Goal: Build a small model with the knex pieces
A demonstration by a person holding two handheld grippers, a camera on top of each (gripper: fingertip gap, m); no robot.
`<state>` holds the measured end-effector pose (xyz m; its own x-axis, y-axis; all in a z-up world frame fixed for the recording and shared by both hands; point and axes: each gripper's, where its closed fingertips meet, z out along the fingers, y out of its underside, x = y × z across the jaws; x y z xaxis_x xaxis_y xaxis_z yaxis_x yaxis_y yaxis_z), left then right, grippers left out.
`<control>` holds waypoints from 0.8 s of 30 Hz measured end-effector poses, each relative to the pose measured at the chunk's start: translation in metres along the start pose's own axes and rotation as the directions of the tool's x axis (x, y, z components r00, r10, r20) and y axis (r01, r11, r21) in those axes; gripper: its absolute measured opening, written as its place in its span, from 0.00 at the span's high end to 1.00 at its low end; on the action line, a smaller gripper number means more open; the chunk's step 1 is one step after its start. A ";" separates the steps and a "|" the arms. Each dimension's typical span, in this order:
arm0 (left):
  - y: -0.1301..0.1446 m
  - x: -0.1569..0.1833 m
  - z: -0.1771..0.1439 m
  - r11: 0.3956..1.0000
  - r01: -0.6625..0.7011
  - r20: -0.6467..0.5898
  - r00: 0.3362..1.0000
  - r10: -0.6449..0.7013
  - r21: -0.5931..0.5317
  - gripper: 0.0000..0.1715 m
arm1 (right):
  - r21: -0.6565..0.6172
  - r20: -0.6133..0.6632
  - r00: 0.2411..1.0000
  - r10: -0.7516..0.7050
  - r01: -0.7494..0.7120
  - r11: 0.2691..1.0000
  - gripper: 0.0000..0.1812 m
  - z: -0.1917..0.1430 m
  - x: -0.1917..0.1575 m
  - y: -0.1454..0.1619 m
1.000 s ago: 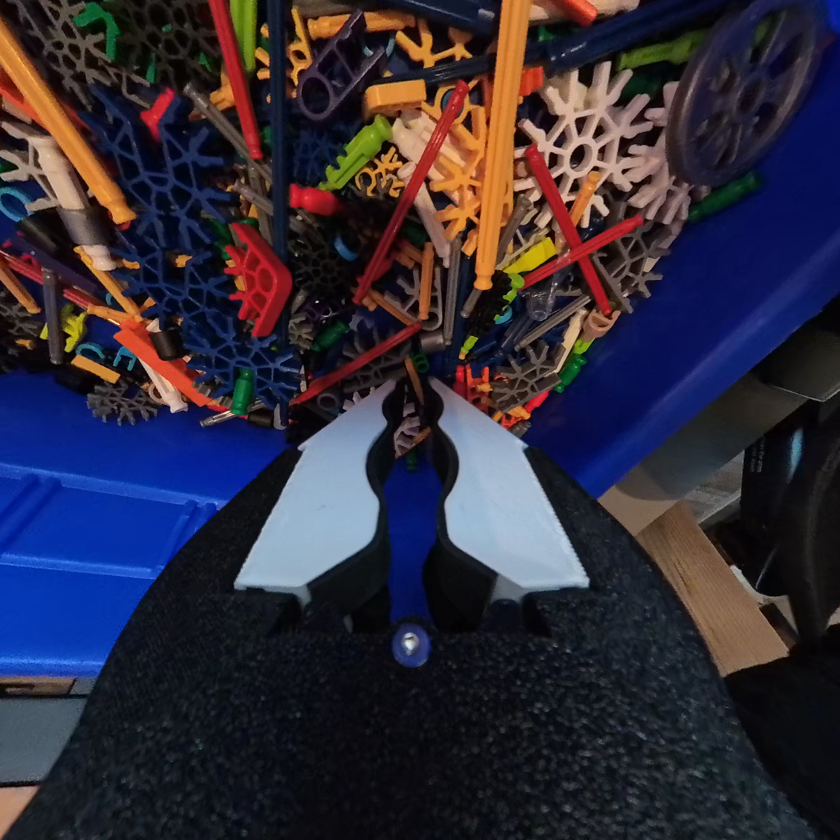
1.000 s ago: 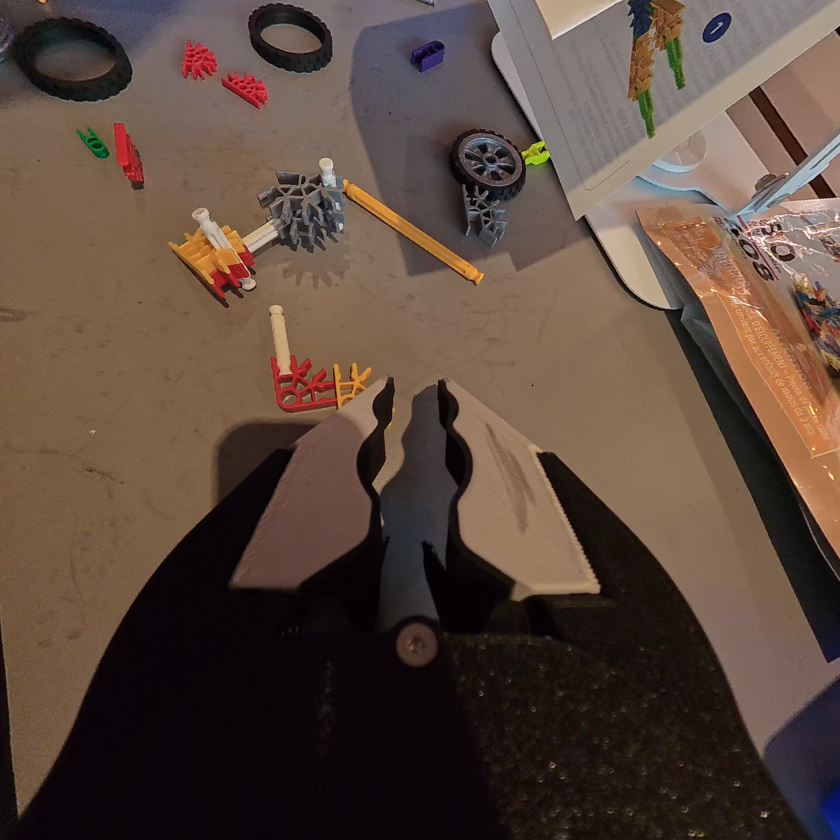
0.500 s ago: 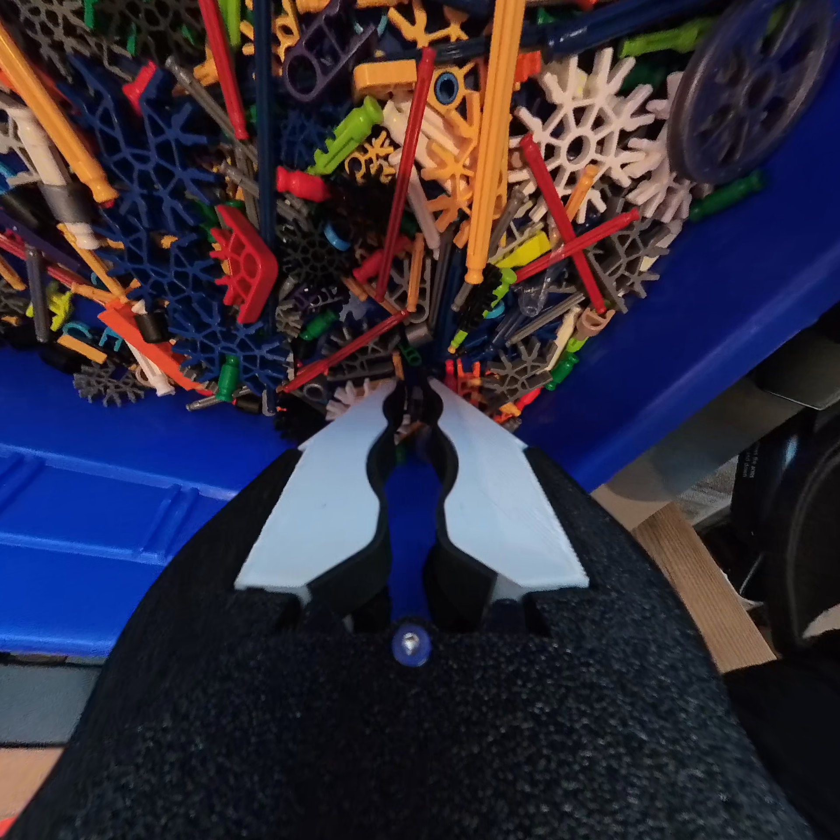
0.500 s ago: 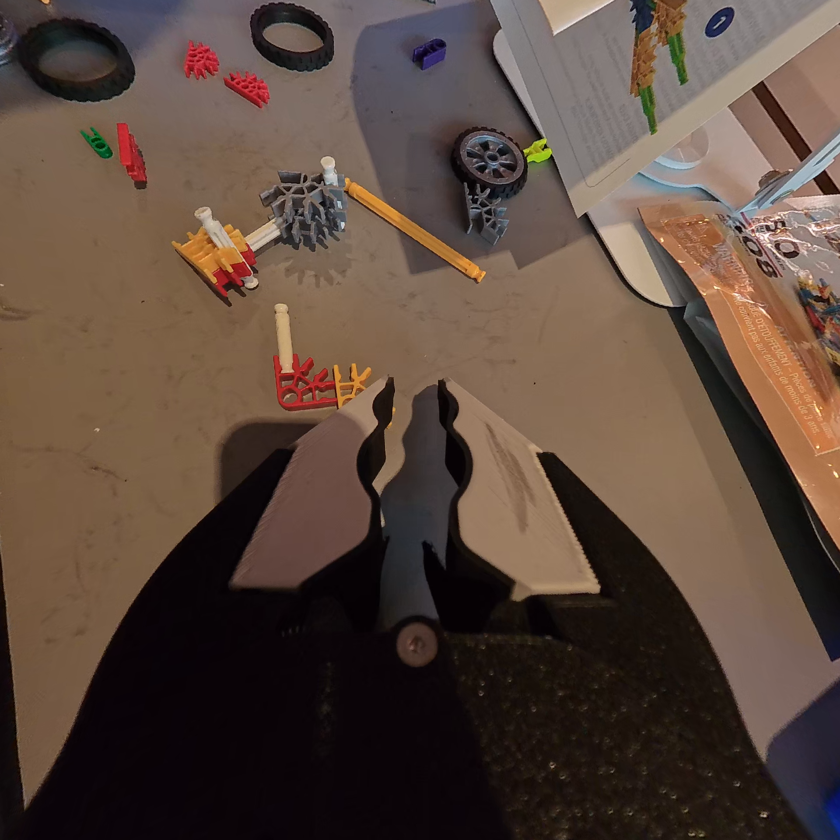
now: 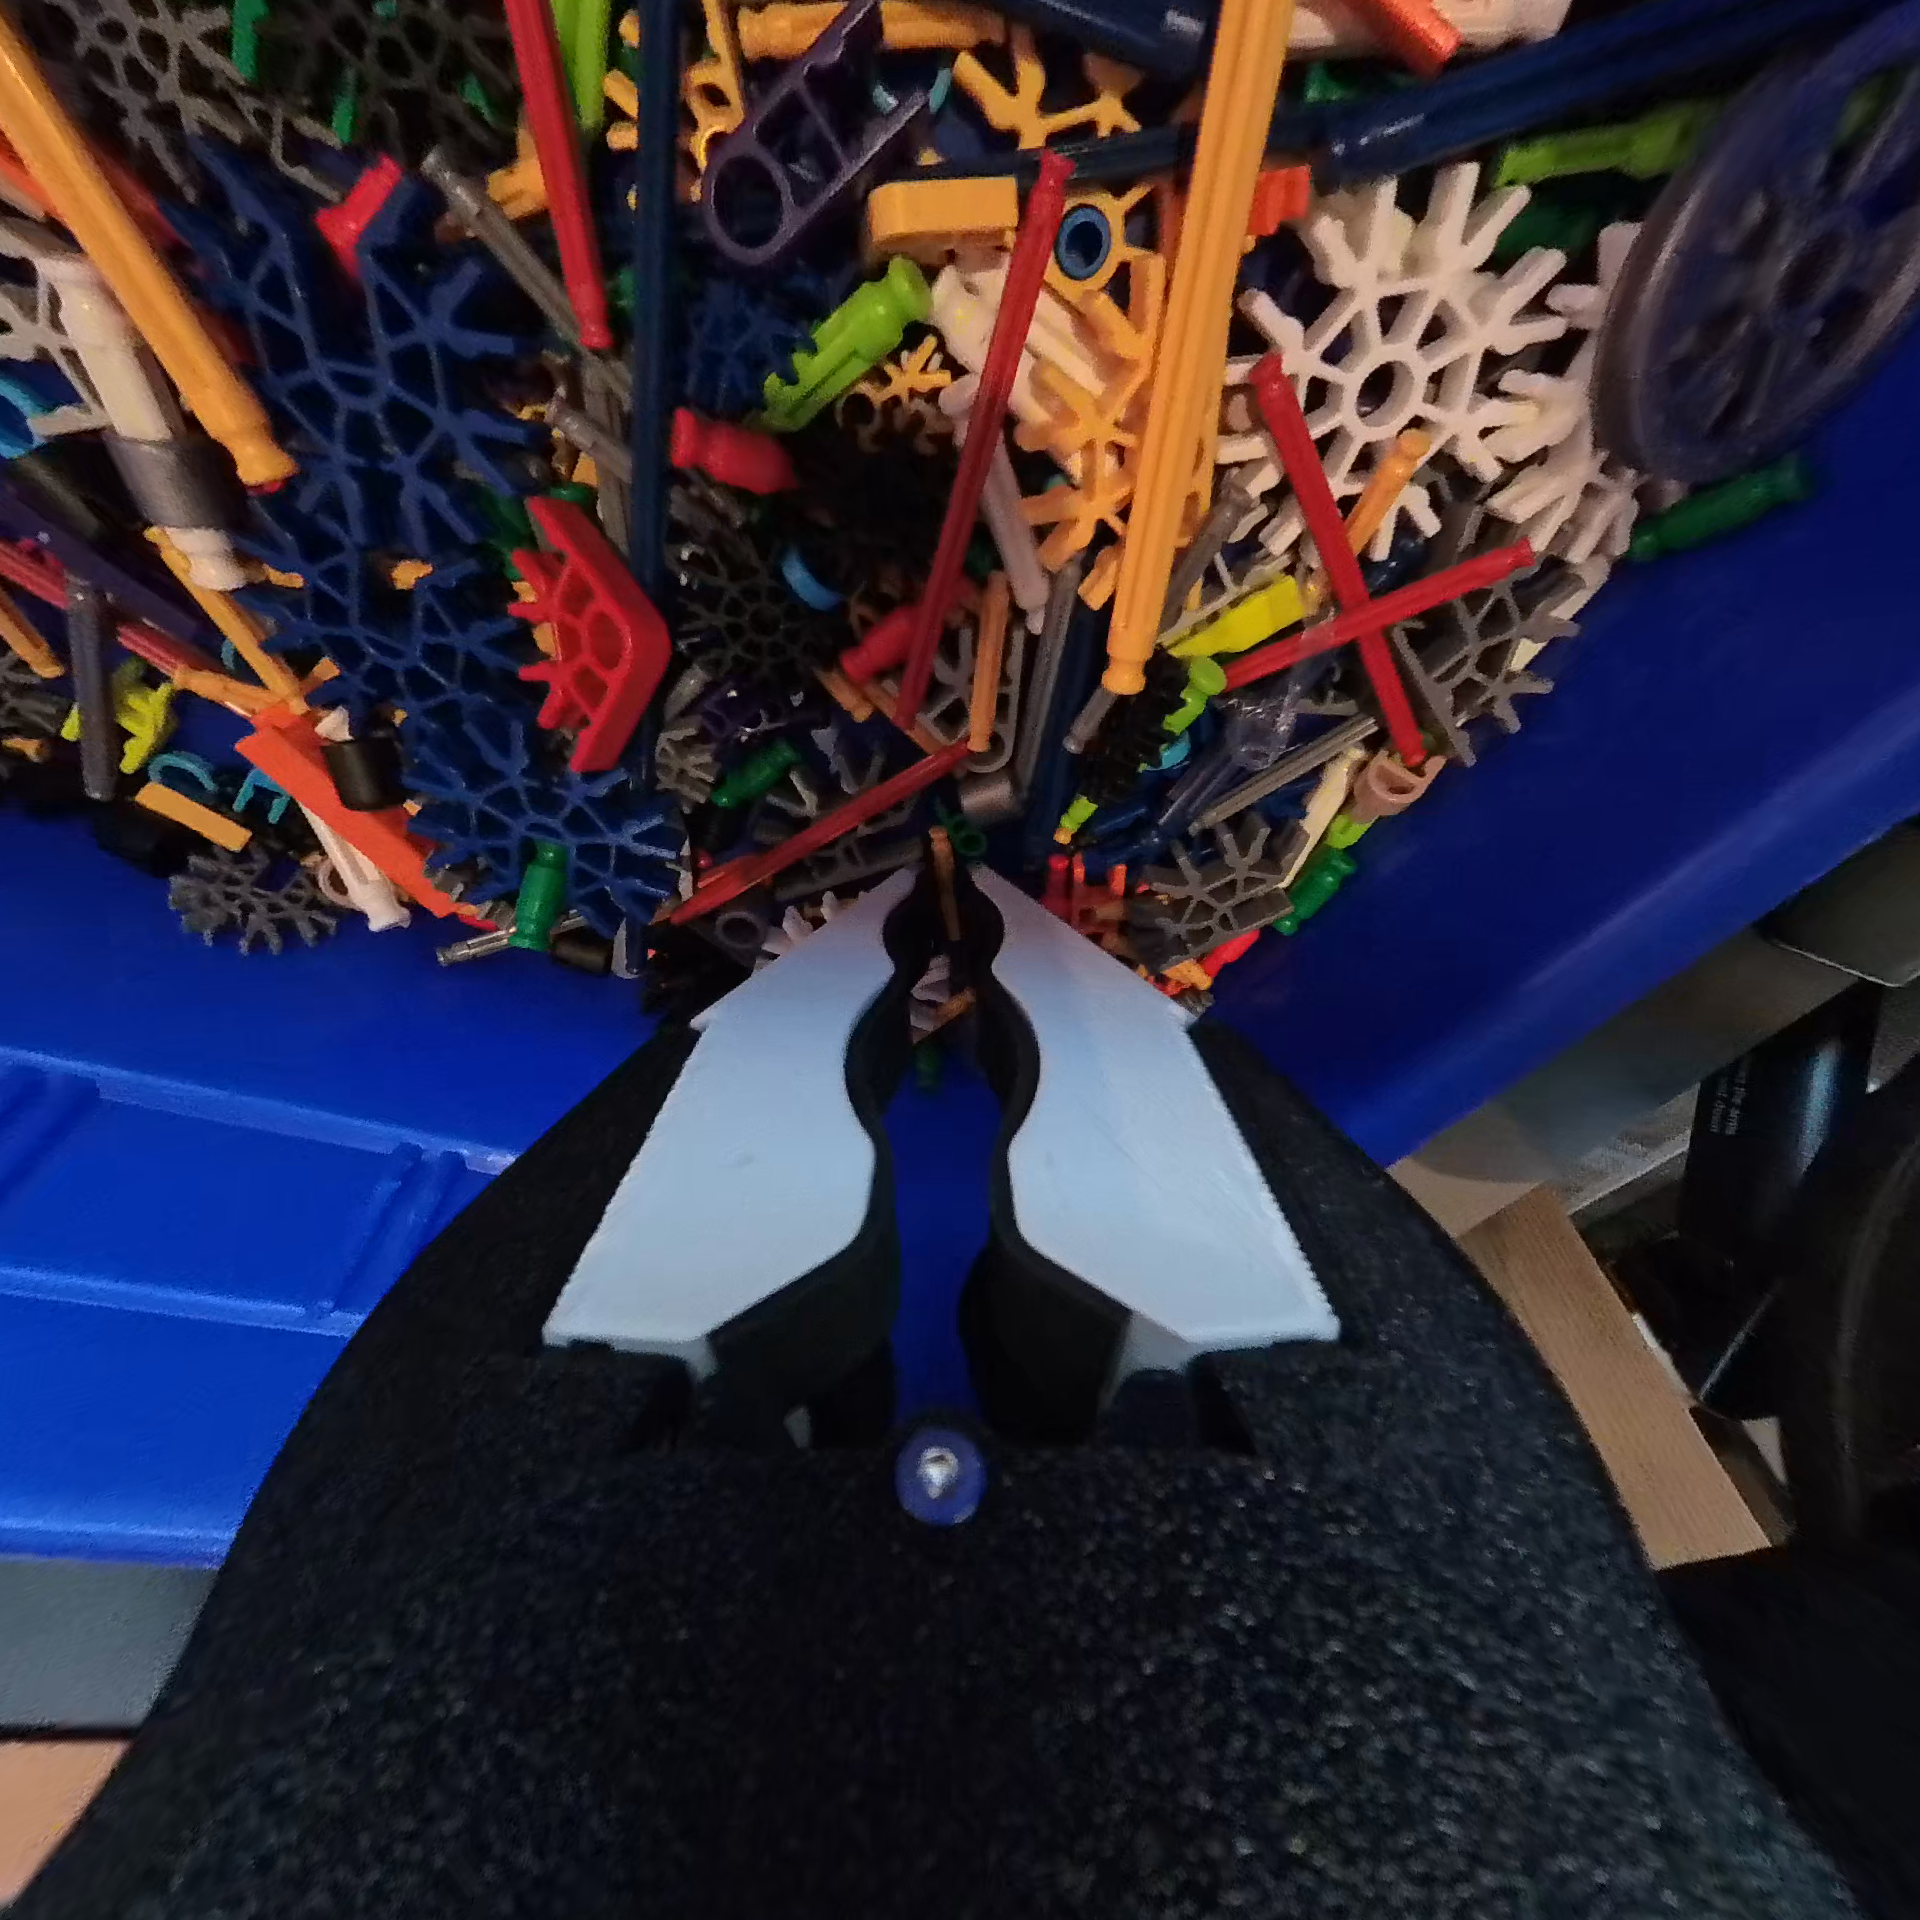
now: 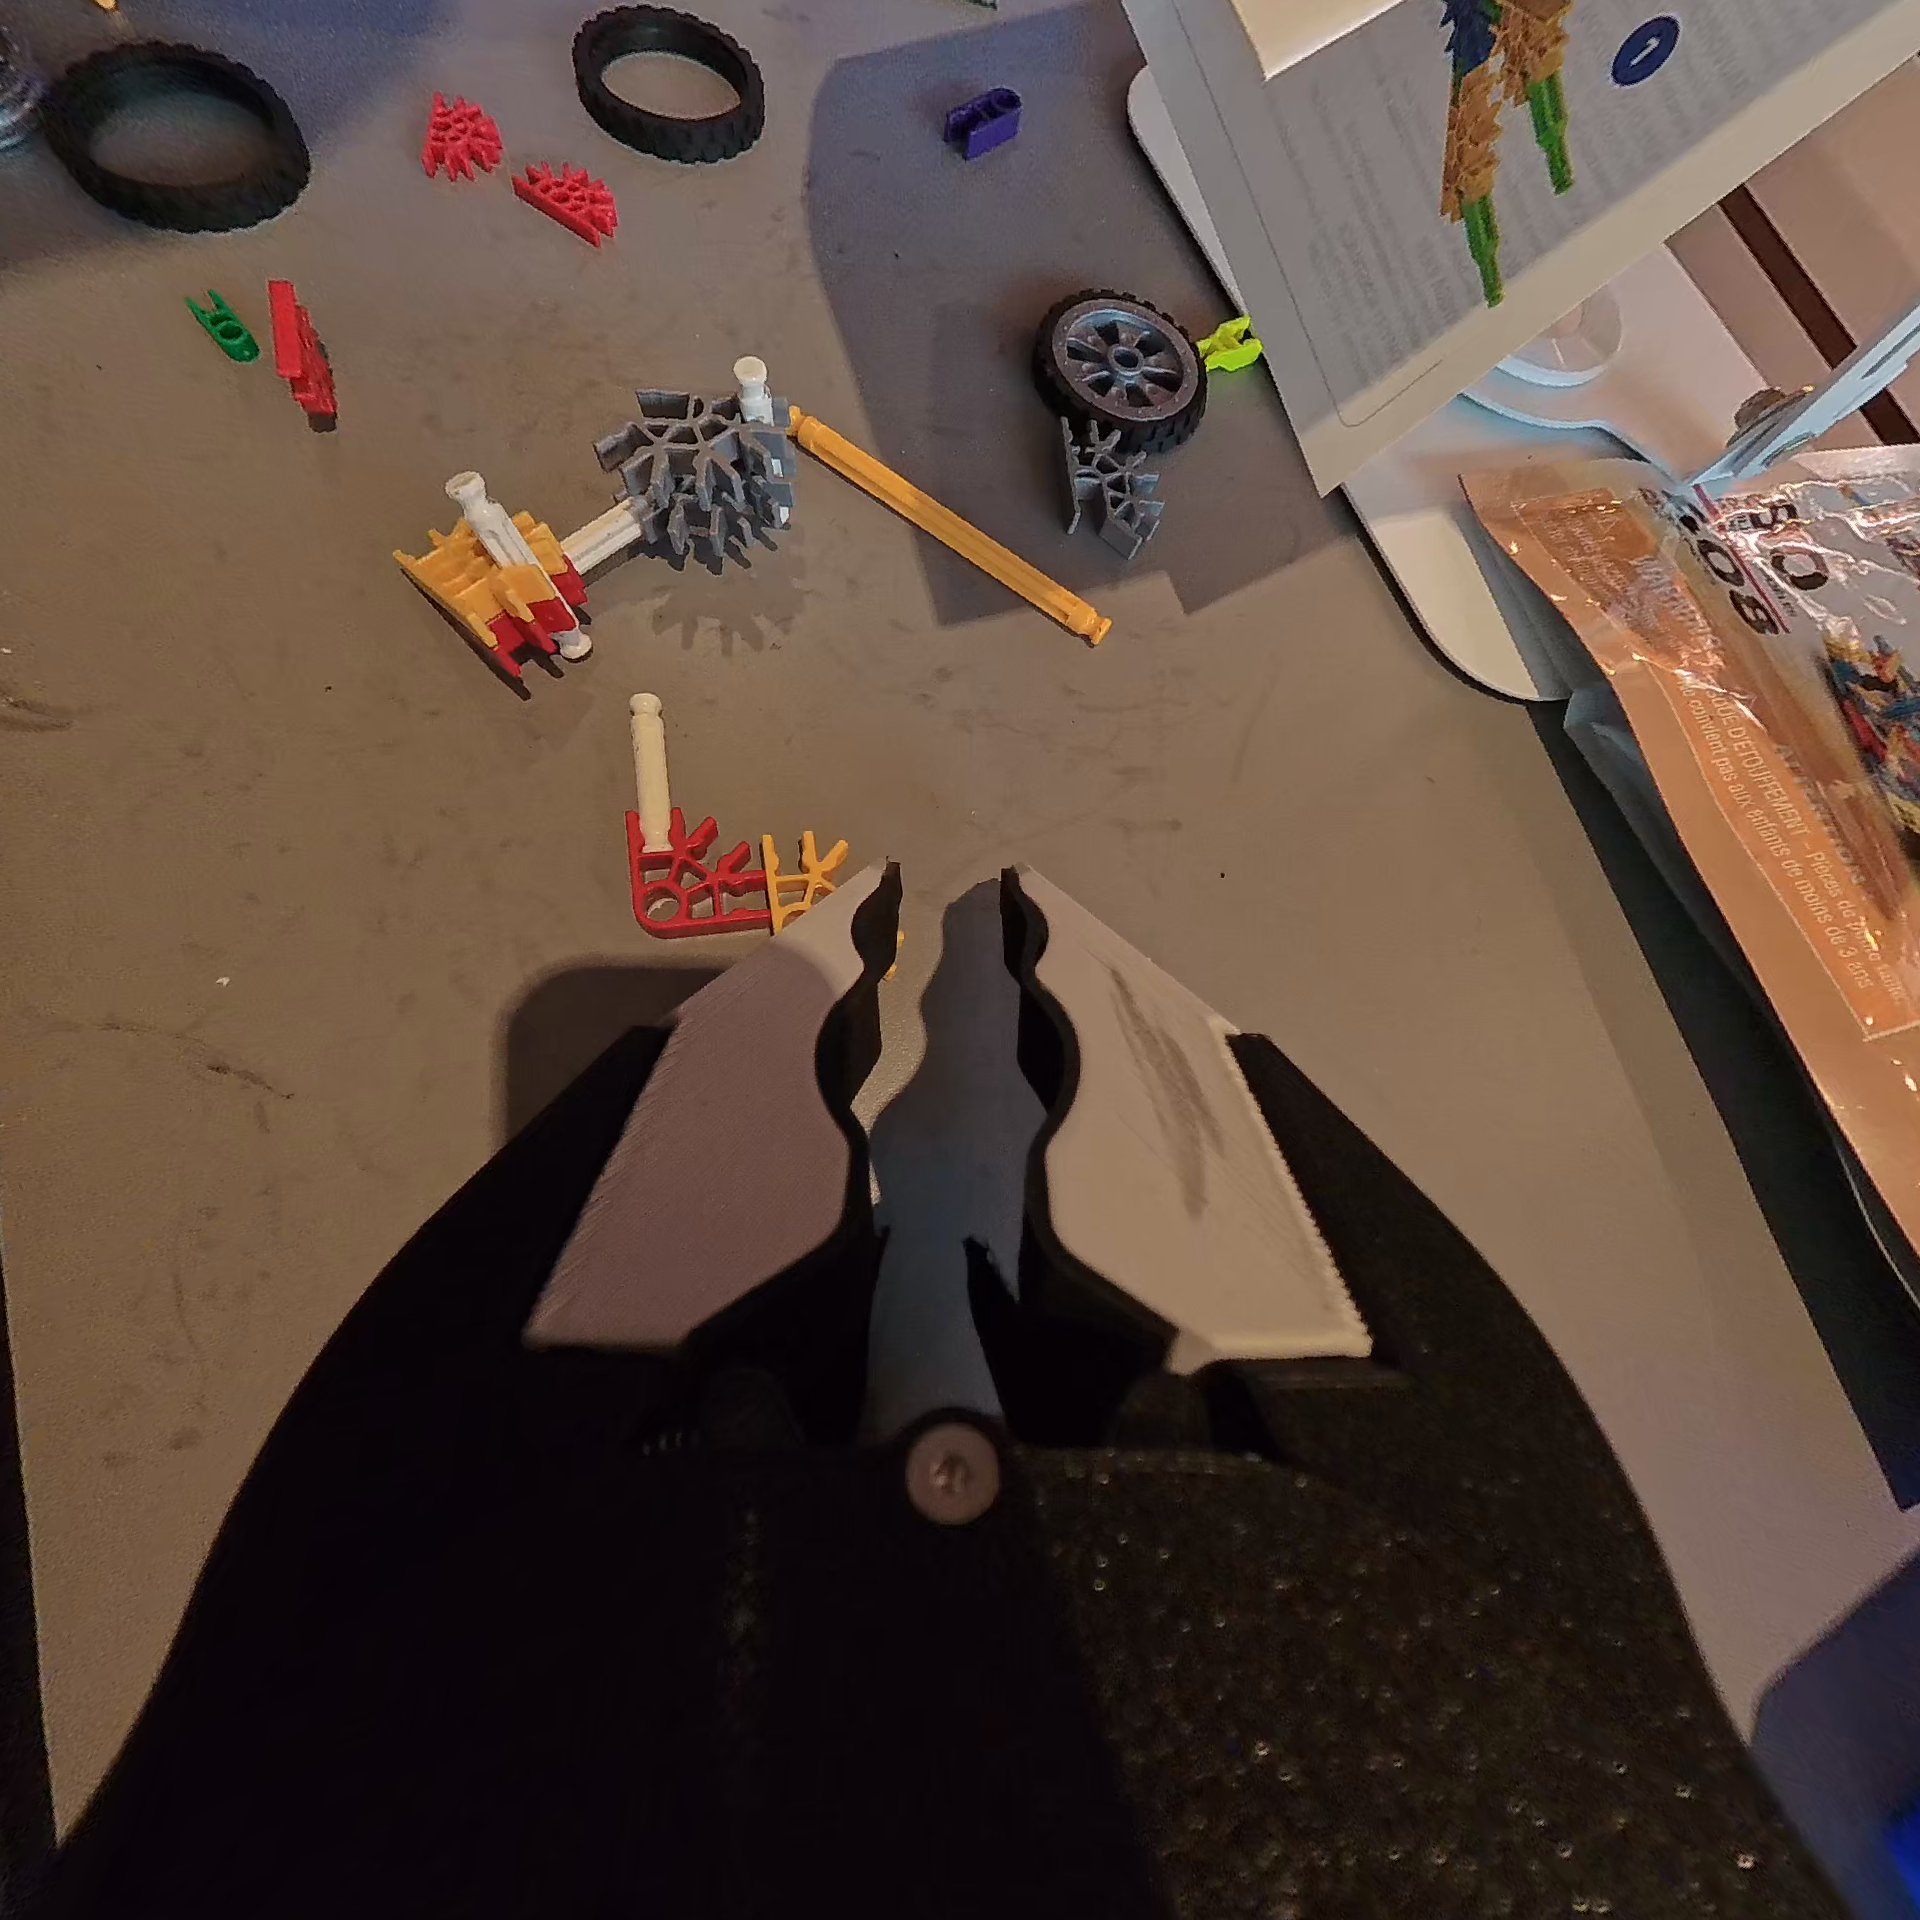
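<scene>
Grey and scuffed, the surface (image 6: 1195, 790) under the right gripper (image 6: 951, 883) carries scattered construction-toy pieces; its jaws stand a little apart with nothing between them, the left fingertip just over a yellow connector (image 6: 805, 878) joined to a red corner connector (image 6: 691, 883) with a white rod (image 6: 647, 764). Beyond lie a grey snowflake assembly (image 6: 701, 488), a long yellow rod (image 6: 940, 520), a small grey wheel (image 6: 1122, 369), two black tyres (image 6: 667, 83) and, to the right, an open instruction booklet (image 6: 1455, 187) and a crinkled plastic bag (image 6: 1766, 707). The left gripper (image 5: 943, 883) reaches into a blue plastic bin (image 5: 260, 1195) heaped with rods and connectors, its jaws nearly closed about a thin orange rod (image 5: 943, 883), though whether they truly pinch it I cannot tell. Farther in lie a red corner piece (image 5: 592, 634), white snowflake connectors (image 5: 1382, 384) and a dark blue wheel (image 5: 1766, 291). Past the bin's right wall, a pale wooden board (image 5: 1600, 1382) shows.
</scene>
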<state>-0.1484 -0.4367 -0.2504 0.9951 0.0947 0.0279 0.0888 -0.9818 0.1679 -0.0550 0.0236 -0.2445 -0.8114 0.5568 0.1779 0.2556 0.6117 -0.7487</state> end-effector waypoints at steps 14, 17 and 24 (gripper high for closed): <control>-0.007 0.002 -0.031 0.987 0.028 0.052 0.998 -0.036 0.161 0.99 | -0.003 -0.006 1.000 -0.008 0.008 1.000 0.90 0.001 0.000 0.000; -0.020 0.006 -0.055 0.969 0.020 0.097 0.994 -0.045 0.245 0.99 | -0.005 -0.011 1.000 -0.016 0.016 1.000 0.90 0.002 0.000 -0.001; -0.098 0.063 -0.128 0.878 -0.144 0.201 0.978 0.056 0.456 0.99 | -0.015 -0.034 0.998 -0.055 0.054 0.998 0.90 0.002 -0.001 -0.003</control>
<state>-0.0996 -0.3138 -0.1393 0.9870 0.0043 -0.1608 -0.0457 -0.9510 -0.3059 -0.0556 0.0202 -0.2439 -0.8056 0.5415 0.2405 0.2193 0.6496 -0.7280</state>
